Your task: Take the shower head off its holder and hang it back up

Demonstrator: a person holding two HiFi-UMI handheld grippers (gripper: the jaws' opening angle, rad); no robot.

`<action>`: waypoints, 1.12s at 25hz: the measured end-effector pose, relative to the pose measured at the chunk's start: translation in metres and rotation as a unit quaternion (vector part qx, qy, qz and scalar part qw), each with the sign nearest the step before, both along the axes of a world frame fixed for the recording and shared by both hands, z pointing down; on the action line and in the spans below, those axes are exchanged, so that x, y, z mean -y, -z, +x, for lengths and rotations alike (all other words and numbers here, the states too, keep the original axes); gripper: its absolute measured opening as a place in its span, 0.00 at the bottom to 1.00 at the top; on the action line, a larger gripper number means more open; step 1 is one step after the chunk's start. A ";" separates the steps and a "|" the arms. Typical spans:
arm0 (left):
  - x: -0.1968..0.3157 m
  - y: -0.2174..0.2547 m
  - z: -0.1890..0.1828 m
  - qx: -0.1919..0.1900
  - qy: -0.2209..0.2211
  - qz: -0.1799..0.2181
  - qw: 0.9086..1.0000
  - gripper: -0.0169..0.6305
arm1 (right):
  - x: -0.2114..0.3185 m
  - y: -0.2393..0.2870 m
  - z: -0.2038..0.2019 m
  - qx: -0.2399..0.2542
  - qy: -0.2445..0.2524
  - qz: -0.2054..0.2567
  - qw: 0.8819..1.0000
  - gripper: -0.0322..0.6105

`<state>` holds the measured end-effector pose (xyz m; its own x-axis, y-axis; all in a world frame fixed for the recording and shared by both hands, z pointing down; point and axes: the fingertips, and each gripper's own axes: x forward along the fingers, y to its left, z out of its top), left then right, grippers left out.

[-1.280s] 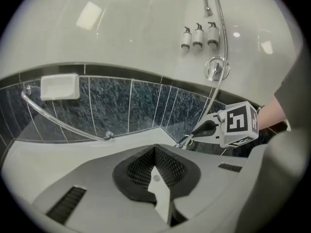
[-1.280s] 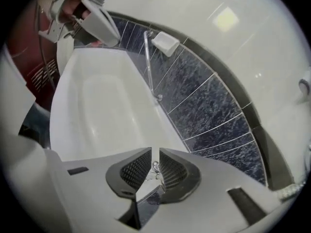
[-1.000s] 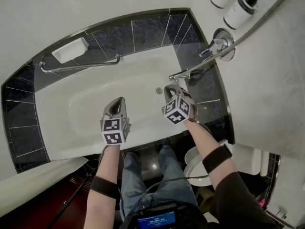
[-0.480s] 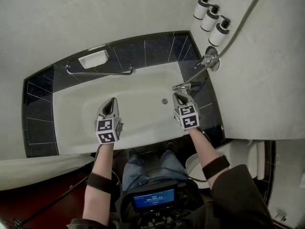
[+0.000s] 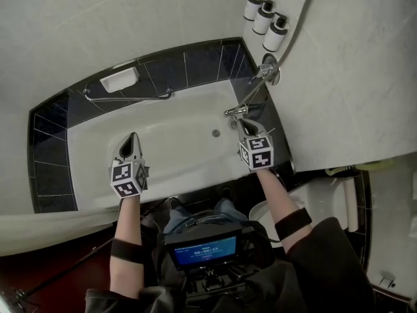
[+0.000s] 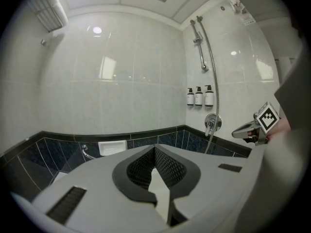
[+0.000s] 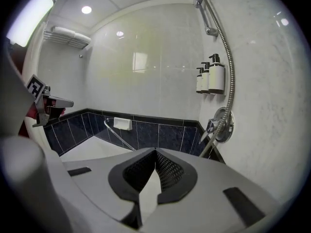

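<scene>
Over the tub, left gripper [image 5: 133, 137]: jaws pressed together, nothing between them, lower left of the head view
Right gripper [image 5: 242, 123]: jaws closed as well, empty, just below the spout [image 5: 235, 110] in that view
Bathtub [image 5: 176, 119]: white, under both grippers, dark tile [image 5: 195, 60] round it
Shower hose [image 6: 216, 91]: climbs from the valve [image 6: 212, 122] up the right wall to the rail [image 6: 199, 45]
Shower head: where the hose meets the rail, upper right of the left gripper view, too small to make out
</scene>
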<state>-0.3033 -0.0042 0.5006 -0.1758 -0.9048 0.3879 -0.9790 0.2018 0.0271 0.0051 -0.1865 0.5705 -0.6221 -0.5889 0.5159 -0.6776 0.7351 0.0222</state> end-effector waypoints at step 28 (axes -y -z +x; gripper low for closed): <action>0.016 -0.021 0.025 -0.009 -0.020 -0.013 1.000 0.03 | 0.009 -0.049 0.044 -0.028 -0.036 -0.035 0.998 0.09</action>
